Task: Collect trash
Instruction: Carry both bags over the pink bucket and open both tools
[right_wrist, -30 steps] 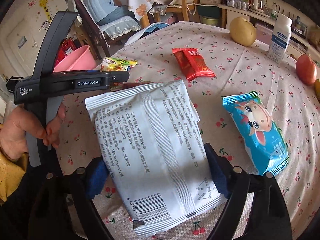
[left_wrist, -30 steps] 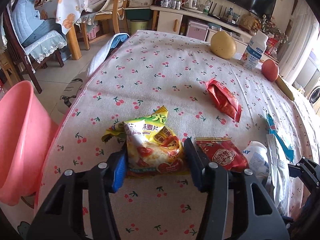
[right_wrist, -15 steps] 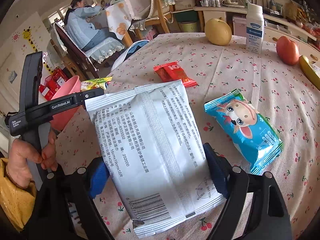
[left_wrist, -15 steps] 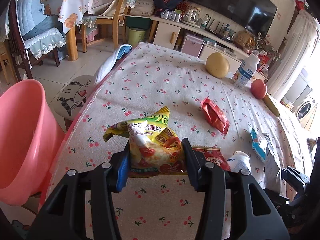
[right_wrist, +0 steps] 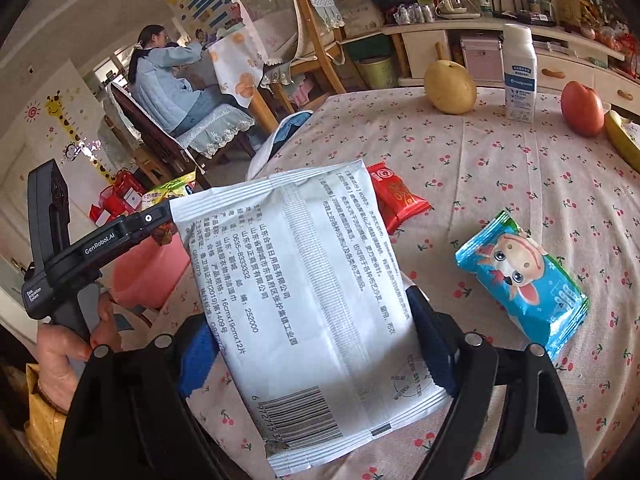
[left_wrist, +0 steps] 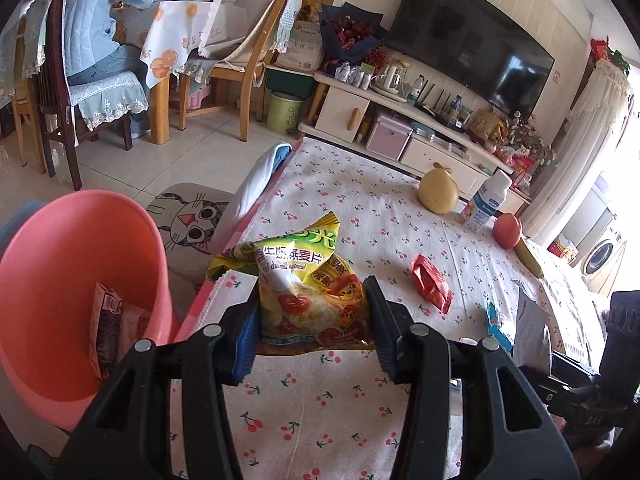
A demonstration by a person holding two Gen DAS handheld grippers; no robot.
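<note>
My left gripper (left_wrist: pixel 310 332) is shut on a yellow snack bag (left_wrist: pixel 308 284) and holds it in the air above the table's left edge. A pink bin (left_wrist: pixel 76 280) stands just to its left, with a wrapper inside. My right gripper (right_wrist: pixel 312 344) is shut on a white wipes packet (right_wrist: pixel 304 280) and holds it above the table. A red wrapper (right_wrist: pixel 396 196) and a blue cartoon packet (right_wrist: pixel 524 284) lie on the cherry-print tablecloth (right_wrist: pixel 520 184). The red wrapper also shows in the left wrist view (left_wrist: pixel 430 282).
A pear (right_wrist: pixel 450 88), a white bottle (right_wrist: pixel 519 74), a red apple (right_wrist: pixel 582 108) and a banana (right_wrist: pixel 620 136) stand at the table's far side. The pink bin also shows in the right wrist view (right_wrist: pixel 148 272). A person sits at another table (left_wrist: pixel 100 32) beyond.
Both grippers have risen with their packets. The left one has lifted the yellow bag off the table and moved toward the pink bin, whose inside now shows.
</note>
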